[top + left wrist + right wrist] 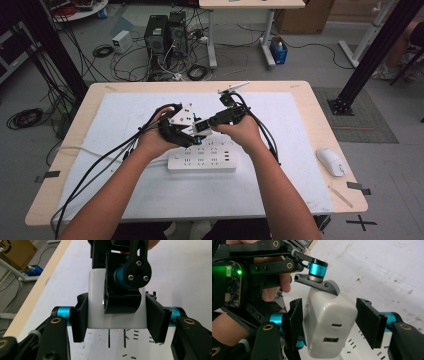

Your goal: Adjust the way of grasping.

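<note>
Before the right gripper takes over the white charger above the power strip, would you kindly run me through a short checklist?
1. Left gripper clamped on the white charger: ok.
2. Charger between the right gripper's pads: ok.
3. Both right pads pressing on it: not ok; one pad touches, the other stands apart.
4. Charger's two ports facing the right gripper's camera, uncovered: ok.
5. Power strip lying flat on the white mat below: ok.
6. Prongs lined up with a socket: cannot tell.
</note>
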### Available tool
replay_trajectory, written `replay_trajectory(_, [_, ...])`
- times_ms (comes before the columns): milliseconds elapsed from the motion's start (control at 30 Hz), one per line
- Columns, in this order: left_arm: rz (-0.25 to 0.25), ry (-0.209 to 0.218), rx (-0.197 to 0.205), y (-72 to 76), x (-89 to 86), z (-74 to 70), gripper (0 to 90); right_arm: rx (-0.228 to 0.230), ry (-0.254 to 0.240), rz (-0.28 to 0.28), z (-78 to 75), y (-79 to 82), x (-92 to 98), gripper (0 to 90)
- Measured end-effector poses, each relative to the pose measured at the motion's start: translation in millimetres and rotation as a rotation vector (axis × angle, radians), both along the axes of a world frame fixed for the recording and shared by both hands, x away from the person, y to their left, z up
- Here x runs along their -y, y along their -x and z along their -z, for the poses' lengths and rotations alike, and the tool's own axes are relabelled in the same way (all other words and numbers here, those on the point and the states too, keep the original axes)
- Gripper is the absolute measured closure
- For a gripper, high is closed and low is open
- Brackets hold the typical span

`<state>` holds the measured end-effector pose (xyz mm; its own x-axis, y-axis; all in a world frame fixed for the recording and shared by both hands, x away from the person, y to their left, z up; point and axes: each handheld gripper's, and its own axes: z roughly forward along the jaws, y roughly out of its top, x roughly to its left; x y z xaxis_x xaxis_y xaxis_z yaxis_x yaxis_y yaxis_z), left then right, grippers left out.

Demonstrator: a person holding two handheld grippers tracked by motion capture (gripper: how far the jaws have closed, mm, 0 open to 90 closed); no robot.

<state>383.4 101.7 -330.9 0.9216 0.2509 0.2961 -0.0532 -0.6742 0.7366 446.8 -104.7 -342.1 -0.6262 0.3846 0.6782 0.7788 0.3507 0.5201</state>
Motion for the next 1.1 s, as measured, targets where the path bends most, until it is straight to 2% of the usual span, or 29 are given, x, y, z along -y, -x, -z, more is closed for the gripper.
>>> replay_trajectory(600, [-0.006, 0.001, 0.022, -0.1, -0.9, -1.1, 42.5, -0.063, -0.068, 0.008, 4.5, -1.5, 0.8, 51.8])
replay_trajectory(733, [-0.003, -0.01, 0.032, 0.0, -0.8, -0.8, 42.5, -0.087, -0.092, 0.022, 5.1, -1.9, 2.8, 58.8])
replay_trajectory(900, [-0.006, -0.023, 0.05, 0.7, 0.1, 0.0, 42.4, -0.111, -0.103, 0.031, 7.1, -2.9, 3.3, 61.1])
replay_trajectory(1100, [-0.016, -0.022, 0.041, 0.2, 0.1, 0.1, 41.6, -0.124, -0.113, 0.03, 7.3, -3.2, 2.9, 62.3])
